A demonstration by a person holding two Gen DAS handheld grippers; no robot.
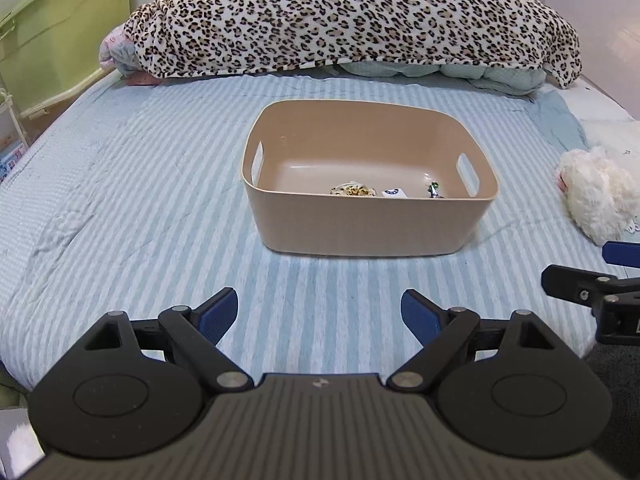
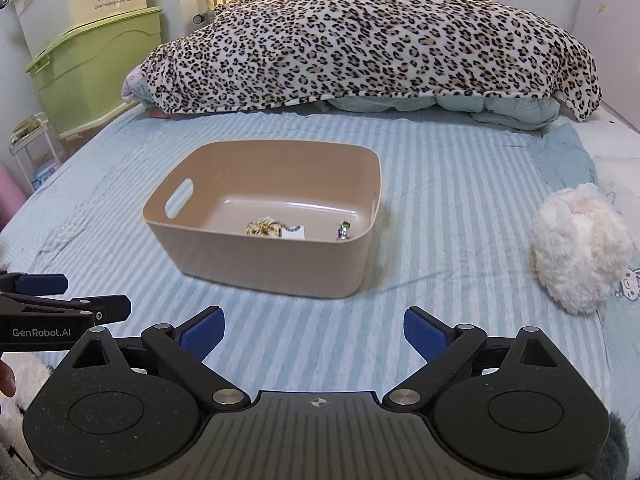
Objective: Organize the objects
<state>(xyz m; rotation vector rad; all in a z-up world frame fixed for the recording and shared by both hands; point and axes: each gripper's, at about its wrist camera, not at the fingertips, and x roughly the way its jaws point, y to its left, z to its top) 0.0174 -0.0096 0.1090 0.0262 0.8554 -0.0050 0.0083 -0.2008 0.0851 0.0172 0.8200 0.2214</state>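
A tan plastic bin (image 1: 368, 220) with handle slots stands on the striped bed, also in the right wrist view (image 2: 272, 268). Inside lie a yellowish wrapped item (image 1: 352, 191), a small white packet (image 1: 394, 192) and a small green-and-silver item (image 1: 434, 191). A white fluffy plush (image 1: 596, 196) lies to the bin's right, also in the right wrist view (image 2: 580, 252). My left gripper (image 1: 318, 312) is open and empty, in front of the bin. My right gripper (image 2: 312, 328) is open and empty, in front of the bin and to its right.
A leopard-print blanket (image 1: 340, 16) is heaped over bedding at the far end. Green storage boxes (image 2: 92, 64) stand left of the bed. A white wall panel (image 2: 612, 40) runs along the right. The light blue striped sheet (image 1: 140, 184) covers the bed.
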